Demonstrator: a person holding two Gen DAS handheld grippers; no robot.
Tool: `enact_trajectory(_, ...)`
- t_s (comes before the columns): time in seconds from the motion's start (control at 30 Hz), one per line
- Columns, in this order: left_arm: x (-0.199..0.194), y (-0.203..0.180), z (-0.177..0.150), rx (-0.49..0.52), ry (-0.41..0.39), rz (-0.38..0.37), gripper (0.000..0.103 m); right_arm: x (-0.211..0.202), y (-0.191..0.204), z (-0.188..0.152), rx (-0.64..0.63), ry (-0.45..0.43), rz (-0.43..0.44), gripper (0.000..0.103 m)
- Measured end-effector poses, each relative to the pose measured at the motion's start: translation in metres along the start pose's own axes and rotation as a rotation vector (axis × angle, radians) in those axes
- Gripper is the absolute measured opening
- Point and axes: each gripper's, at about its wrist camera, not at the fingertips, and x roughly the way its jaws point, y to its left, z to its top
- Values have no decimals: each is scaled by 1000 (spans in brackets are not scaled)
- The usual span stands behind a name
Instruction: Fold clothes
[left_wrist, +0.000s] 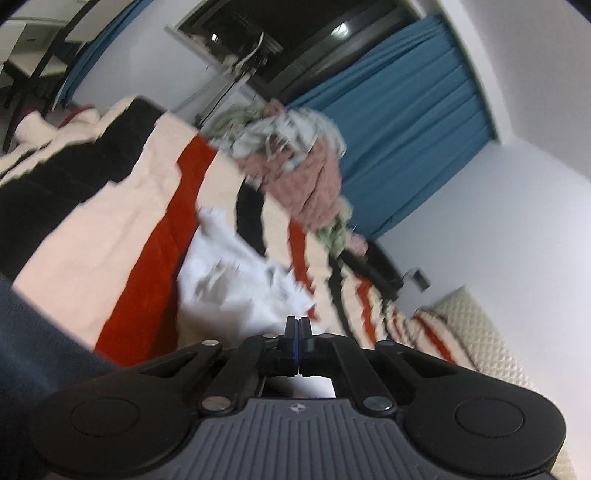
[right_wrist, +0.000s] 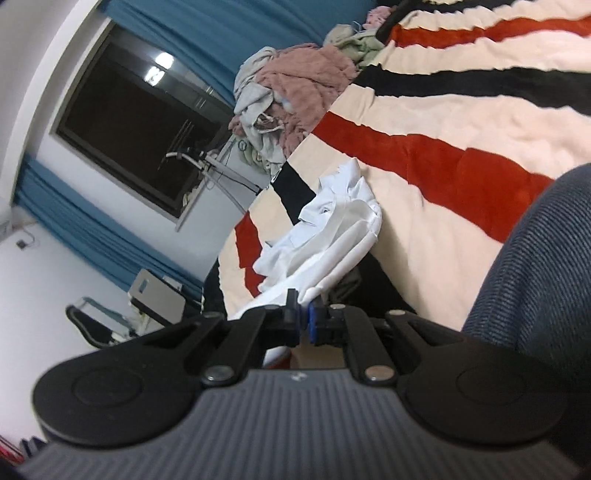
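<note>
Left wrist view
- Left gripper (left_wrist: 298, 325): jaws pressed fully together. White cloth lies right at the tips, but whether any of it is pinched between them cannot be told; the picture is smeared.
- White garment (left_wrist: 236, 284): crumpled heap on the striped blanket (left_wrist: 103, 236), just ahead of the tips.
- Pile of clothes (left_wrist: 295, 162): pink, grey and green pieces, bunched at the far edge of the bed, well apart from the white garment.
- Blue curtain (left_wrist: 406, 125) and dark window (left_wrist: 258, 33) behind the pile; quilted cream cover (left_wrist: 476, 332) at the right.
- Dark sleeve (left_wrist: 33, 354) at the left edge.

Right wrist view
- Right gripper (right_wrist: 303, 314): jaws nearly together, with a fold of the white garment (right_wrist: 332, 229) running into the narrow gap; it reads as clamped on the cloth.
- The garment trails from the tips up across the blanket (right_wrist: 461, 110), loosely rumpled, a seamed edge showing at its far side.
- Pile of clothes (right_wrist: 295, 85) beyond it at the bed edge, not touching it.
- Ribbed dark sleeve (right_wrist: 535, 277) at the right.

Handling, judged
- Thin woven cloth: light, limp, no stiffness of its own; it will sag and slip unless held taut between two points.
- Best hold: a hem or seam corner in each gripper, well apart, so the piece can be shaken flat before folding.
- Risk: pinching several layers at once, which would hide the true outline.
</note>
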Motion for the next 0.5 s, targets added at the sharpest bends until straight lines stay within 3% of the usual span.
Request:
enact_trajectory(0.13, 22, -4, 14, -2, 41, 43, 0, 20, 11, 10, -5, 9, 9, 8)
enact_trajectory(0.3, 47, 9, 12, -55, 173, -2, 5, 39, 16, 20, 5, 38, 20, 8)
enact_trajectory(0.4, 60, 15, 1, -125, 305, -96, 20, 43, 17, 23, 0, 38, 26, 8)
enact_trajectory(0.47, 65, 20, -9, -220, 383, -166, 38, 45, 17, 24, 0, 35, 28, 8)
enact_trajectory(0.5, 68, 23, -13, -271, 415, -188, 52, 45, 16, 25, 6, 35, 27, 8)
